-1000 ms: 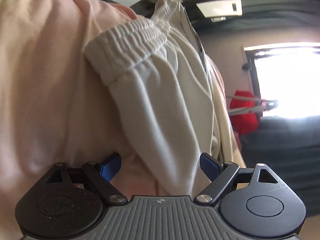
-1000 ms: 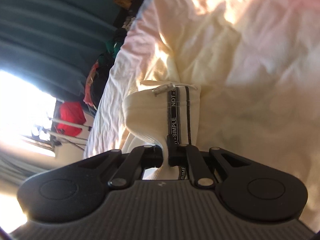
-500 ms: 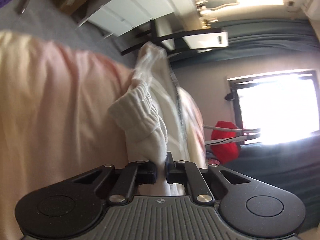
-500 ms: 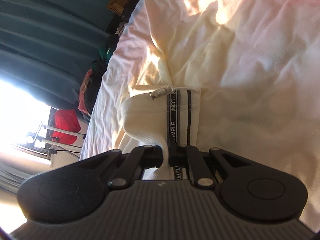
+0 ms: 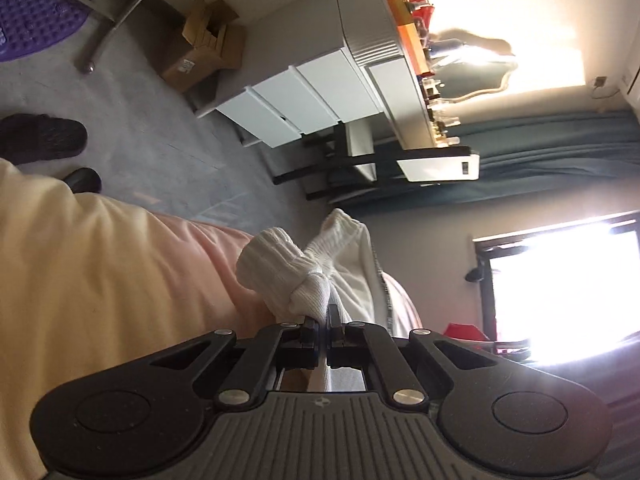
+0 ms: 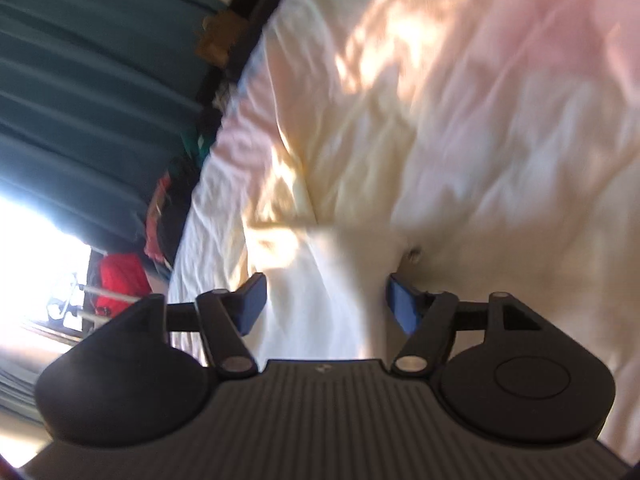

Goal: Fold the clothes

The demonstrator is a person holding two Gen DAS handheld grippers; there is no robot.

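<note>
Big bed [image 6: 500, 120] with a pale pink and cream sheet, filling most of the right wrist view and the left side of the left wrist view. Now blurry in the right view, sharp a moment ago.

Grey floor [image 5: 160, 128] in the left view, with white drawers [image 5: 304, 104], a brown box [image 5: 200, 56] and a dark shoe [image 5: 40, 136]. Much more of the room in sight than a second ago, when cloth filled nearly the whole view.

Bright window [image 5: 560, 280] at the right, teal curtains [image 6: 80, 100] in the right view, something red [image 6: 120, 280] near the glass.

White pants [image 5: 352, 272] on the bed, ribbed cuff [image 5: 276, 276] bunched and lifted up off the sheet. Lying flat before, now pulled up into a lump.

Left gripper [image 5: 323, 320] squeezed tight on the cuff, cloth pinched between the two black tips. Wide apart a second ago, with nothing pinched.

Right gripper [image 6: 324, 300] just sprung apart, blue pads [image 6: 252, 300] standing wide. White cloth [image 6: 328, 280] lying between them but not pressed. Clamped on the striped waistband half a second ago, now let go. Black stripe no longer in sight there.
</note>
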